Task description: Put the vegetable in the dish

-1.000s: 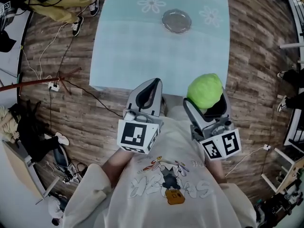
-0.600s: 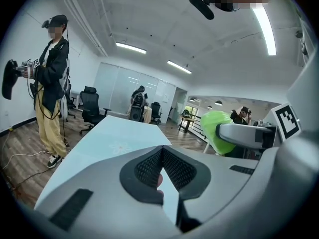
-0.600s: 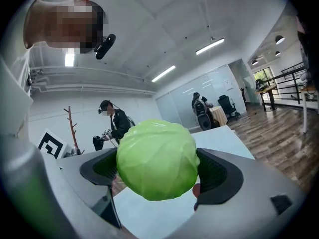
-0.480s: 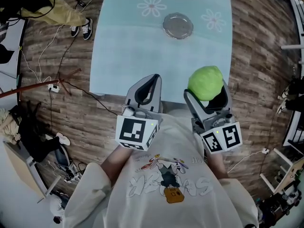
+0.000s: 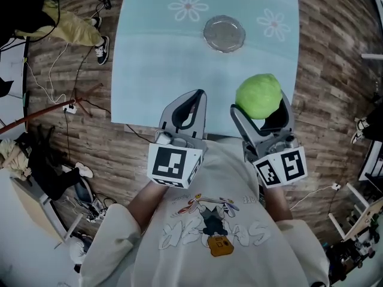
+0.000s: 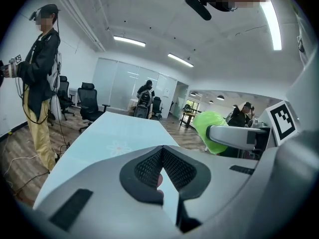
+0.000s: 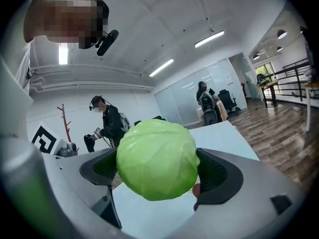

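Note:
A round green cabbage (image 5: pixel 258 95) sits between the jaws of my right gripper (image 5: pixel 261 104), which is shut on it over the near edge of the table (image 5: pixel 161 58). In the right gripper view the cabbage (image 7: pixel 157 160) fills the space between the dark pads. A small clear glass dish (image 5: pixel 224 33) rests at the far middle of the table, well ahead of both grippers. My left gripper (image 5: pixel 189 103) is held beside the right one, jaws closed together with nothing in them; its pads (image 6: pixel 164 167) meet in the left gripper view, where the cabbage (image 6: pixel 212 131) shows at the right.
The pale blue tablecloth has white flower prints (image 5: pixel 188 7) near the far edge. Wooden floor surrounds the table. Cables and a power strip (image 5: pixel 70 107) lie at the left. A person (image 6: pixel 40 78) stands left of the table, and office chairs (image 6: pixel 88 99) stand beyond.
Both grippers have moved forward toward the table; the cabbage now hangs over the table's near edge instead of over the floor. The dish looks closer.

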`<state>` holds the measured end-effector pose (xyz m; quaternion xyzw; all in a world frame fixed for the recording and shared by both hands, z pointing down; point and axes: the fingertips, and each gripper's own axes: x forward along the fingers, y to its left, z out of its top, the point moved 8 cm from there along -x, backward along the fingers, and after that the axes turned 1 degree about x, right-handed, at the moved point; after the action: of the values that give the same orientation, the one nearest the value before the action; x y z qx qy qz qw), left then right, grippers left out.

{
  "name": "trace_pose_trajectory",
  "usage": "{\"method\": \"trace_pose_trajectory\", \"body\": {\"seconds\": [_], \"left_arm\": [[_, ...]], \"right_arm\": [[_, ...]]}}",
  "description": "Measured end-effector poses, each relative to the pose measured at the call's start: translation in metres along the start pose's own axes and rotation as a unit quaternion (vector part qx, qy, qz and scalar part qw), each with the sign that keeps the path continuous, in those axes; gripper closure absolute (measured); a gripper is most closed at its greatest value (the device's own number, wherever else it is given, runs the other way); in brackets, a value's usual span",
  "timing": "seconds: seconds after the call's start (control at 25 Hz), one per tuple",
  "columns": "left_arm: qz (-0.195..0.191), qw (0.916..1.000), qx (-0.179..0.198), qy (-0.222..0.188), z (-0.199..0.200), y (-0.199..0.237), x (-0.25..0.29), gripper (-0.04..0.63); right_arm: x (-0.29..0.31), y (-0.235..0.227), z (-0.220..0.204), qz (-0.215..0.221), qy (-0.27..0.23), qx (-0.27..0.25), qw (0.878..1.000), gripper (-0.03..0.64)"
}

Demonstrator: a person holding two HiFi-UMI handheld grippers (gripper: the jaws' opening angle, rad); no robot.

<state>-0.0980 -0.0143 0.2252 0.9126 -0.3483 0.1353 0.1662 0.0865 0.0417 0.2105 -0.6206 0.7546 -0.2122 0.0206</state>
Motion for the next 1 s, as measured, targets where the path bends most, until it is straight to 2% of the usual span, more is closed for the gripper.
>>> {"method": "trace_pose_trajectory", "body": {"seconds": [0.28,0.44,1.0], "left_arm": [[0.013,0.9998,0.005,0.013,0.000,0.013,0.033,0.589],[0.021,0.9986,-0.024,0.042,0.001,0.016,0.055,0.589],[0.041,0.9956,-0.036,0.076,-0.022,0.041,0.121,0.589]], "right_arm": [[0.034,-0.025,-0.002,0.004,0.014,-0.010,1.000,0.129],[0.053,-0.042,-0.005,0.007,0.026,-0.006,1.000,0.129],[0.114,-0.090,-0.028,0.023,0.067,-0.004,0.997,0.129]]}}
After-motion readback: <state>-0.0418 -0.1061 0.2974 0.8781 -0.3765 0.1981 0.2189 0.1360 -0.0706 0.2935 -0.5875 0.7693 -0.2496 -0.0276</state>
